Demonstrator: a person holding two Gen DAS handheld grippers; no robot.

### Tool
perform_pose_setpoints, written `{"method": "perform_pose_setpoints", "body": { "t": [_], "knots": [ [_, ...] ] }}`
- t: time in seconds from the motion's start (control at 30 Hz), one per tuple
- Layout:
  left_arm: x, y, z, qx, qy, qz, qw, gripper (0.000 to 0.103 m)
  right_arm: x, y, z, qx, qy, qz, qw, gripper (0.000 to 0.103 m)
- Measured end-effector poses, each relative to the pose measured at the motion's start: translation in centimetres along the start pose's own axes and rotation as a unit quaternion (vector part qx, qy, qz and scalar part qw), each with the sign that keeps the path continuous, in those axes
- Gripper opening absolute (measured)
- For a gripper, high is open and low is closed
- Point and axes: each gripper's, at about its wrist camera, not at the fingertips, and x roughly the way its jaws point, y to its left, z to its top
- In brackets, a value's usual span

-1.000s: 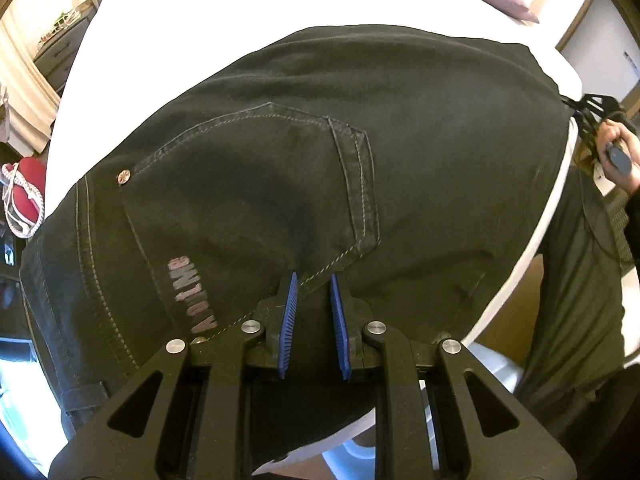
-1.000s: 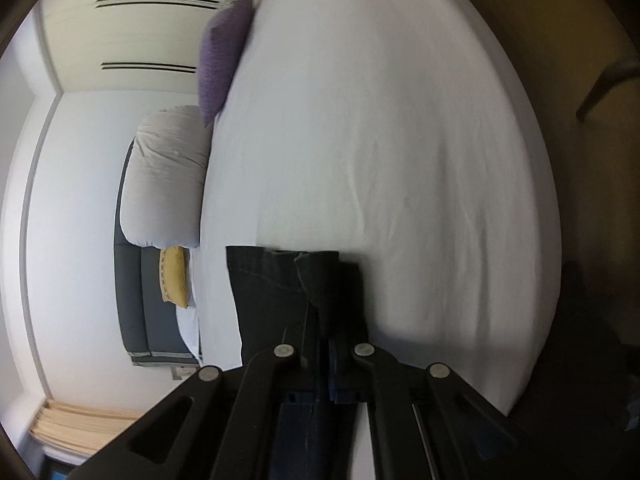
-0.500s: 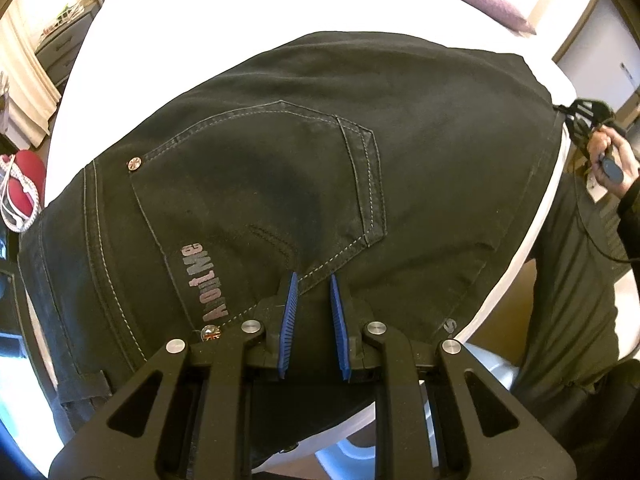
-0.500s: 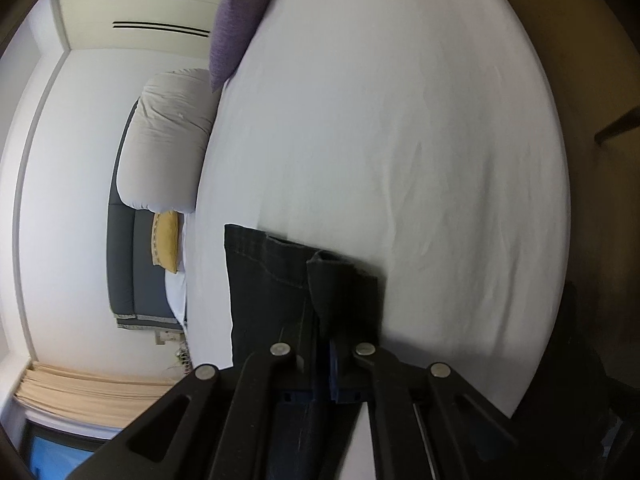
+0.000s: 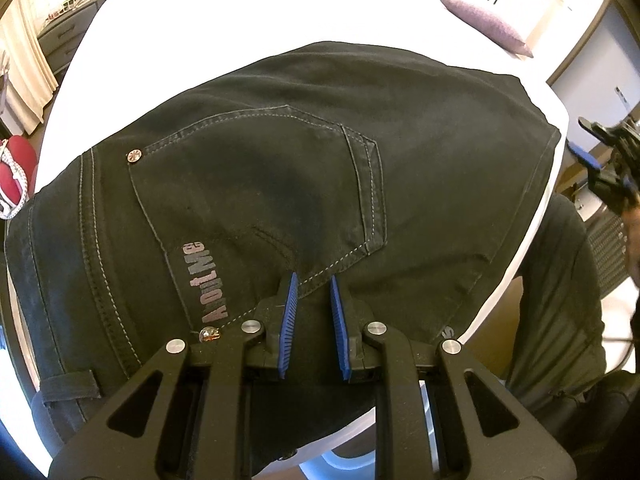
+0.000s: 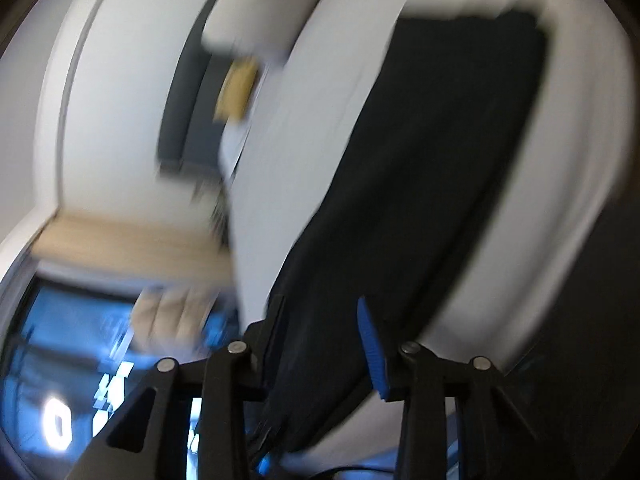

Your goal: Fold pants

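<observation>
pants (image 5: 420, 152): black denim, pale grey stitching, faded pinkish lettering on pocket
my fingers (image 5: 289, 304): blue ribbed pads, black frame
bed (image 5: 248, 16): plain white sheet
pillow (image 5: 484, 26): purple
shoe (image 5: 14, 184): red, white laces
cushion (image 6: 236, 90): mustard yellow, blurred

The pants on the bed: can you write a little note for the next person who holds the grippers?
Left gripper: jaws slightly apart, low over the back pocket of the black pants; whether it pinches cloth is unclear.
Right gripper: jaws have just been opening; nothing gripped, picture blurred.
Pants: lying flat on the white bed, seat side up, one edge near the bed's side.
Done: the pant end has been let go.
Left: probably smooth and fold once more.
</observation>
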Motion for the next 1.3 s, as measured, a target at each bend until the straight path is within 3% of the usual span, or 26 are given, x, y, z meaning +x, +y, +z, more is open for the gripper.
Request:
{"method": "perform_pose_setpoints", "body": {
  "t": [0.1,0.27,0.4,0.7,0.8,1.03,1.07,1.13,1.17,1.2,1.3],
  "knots": [
    [-0.2,0.4,-0.2,-0.007,-0.006,-0.006,0.9999,0.017,4.7,1.0,-3.7,0.011,0.081,0.024,0.996,0.040],
    [-0.4,0.8,-0.5,-0.016,-0.011,-0.016,0.9997,0.017,8.3,0.7,-7.1,0.036,0.147,0.024,0.988,0.045],
    [-0.5,1.5,-0.6,-0.024,-0.014,-0.025,0.9993,0.017,9.4,0.7,-7.7,0.047,0.166,0.018,0.985,0.060],
    [-0.8,2.0,-0.8,-0.032,-0.017,-0.032,0.9988,0.017,11.4,0.6,-8.8,0.039,0.181,0.009,0.983,0.060],
    [-0.9,1.9,-0.8,-0.032,-0.017,-0.031,0.9989,0.017,11.8,-0.1,-9.0,0.069,0.192,0.007,0.979,0.060],
    [-0.8,1.7,-0.7,-0.031,-0.016,-0.027,0.9990,0.017,12.3,-0.7,-8.8,0.070,0.185,0.013,0.980,0.060],
    [-0.8,1.7,-0.6,-0.031,-0.016,-0.026,0.9991,0.017,12.7,-0.8,-8.7,0.073,0.184,0.016,0.980,0.058],
    [-0.8,1.6,-0.6,-0.030,-0.015,-0.025,0.9991,0.017,13.3,-1.0,-8.6,0.077,0.184,0.021,0.980,0.040],
    [-0.9,1.6,-0.6,-0.030,-0.015,-0.025,0.9991,0.017,13.7,-1.0,-8.6,0.070,0.189,0.018,0.979,0.016],
    [-0.8,1.6,-0.6,-0.030,-0.014,-0.025,0.9991,0.017,13.9,-1.1,-8.6,0.063,0.191,0.008,0.979,0.007],
    [-0.8,1.4,-0.5,-0.026,-0.012,-0.024,0.9993,0.017,13.9,-1.4,-8.6,0.055,0.192,-0.008,0.980,0.004]
  ]
}}
